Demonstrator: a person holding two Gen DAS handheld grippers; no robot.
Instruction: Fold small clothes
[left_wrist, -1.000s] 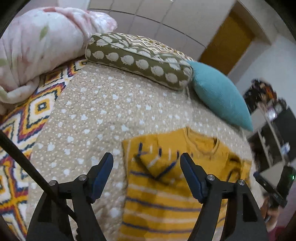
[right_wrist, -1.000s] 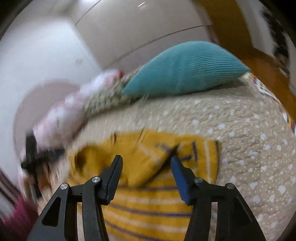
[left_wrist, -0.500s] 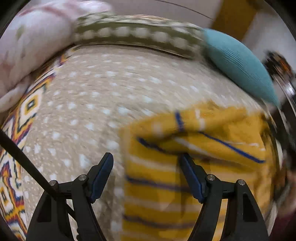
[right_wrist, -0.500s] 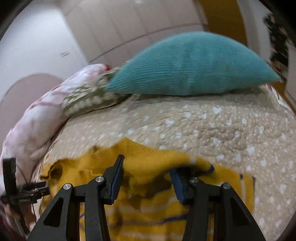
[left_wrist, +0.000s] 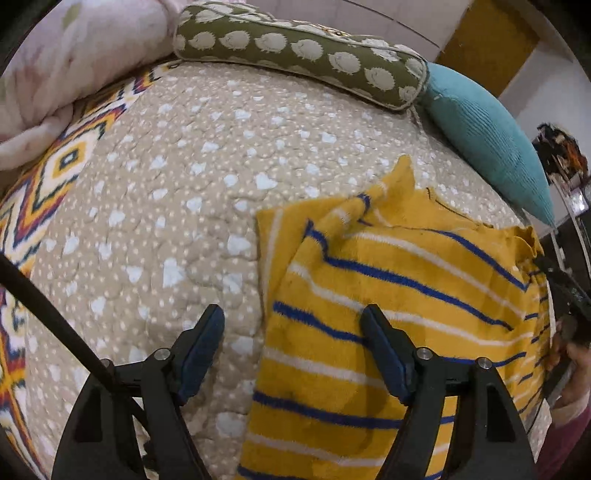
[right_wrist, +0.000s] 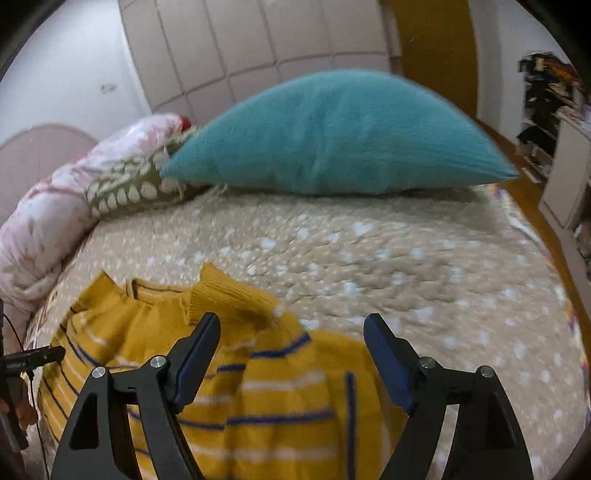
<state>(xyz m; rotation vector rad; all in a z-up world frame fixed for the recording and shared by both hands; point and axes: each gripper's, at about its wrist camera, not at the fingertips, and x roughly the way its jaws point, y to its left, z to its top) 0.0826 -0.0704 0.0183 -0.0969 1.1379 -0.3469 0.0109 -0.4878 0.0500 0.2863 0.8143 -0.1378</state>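
yellow striped sweater (left_wrist: 388, 295) lay half-folded below the teal pillow (left_wrist: 484, 133); left gripper (left_wrist: 293, 339) and right gripper (right_wrist: 291, 350) both released, jaws just widened, nothing pinched. next fold needs regrasp.

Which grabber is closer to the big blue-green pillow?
Right. The right gripper points straight at the teal pillow, across bare quilt. The left gripper sits over the yellow sweater's far edge, pillow off to its far right.

We see the yellow striped sweater (left_wrist: 388, 295) cut off at the bottom edge; the teal pillow (right_wrist: 332, 136) is motion-blurred, and shelf clutter (right_wrist: 546, 85) too blurred to identify.
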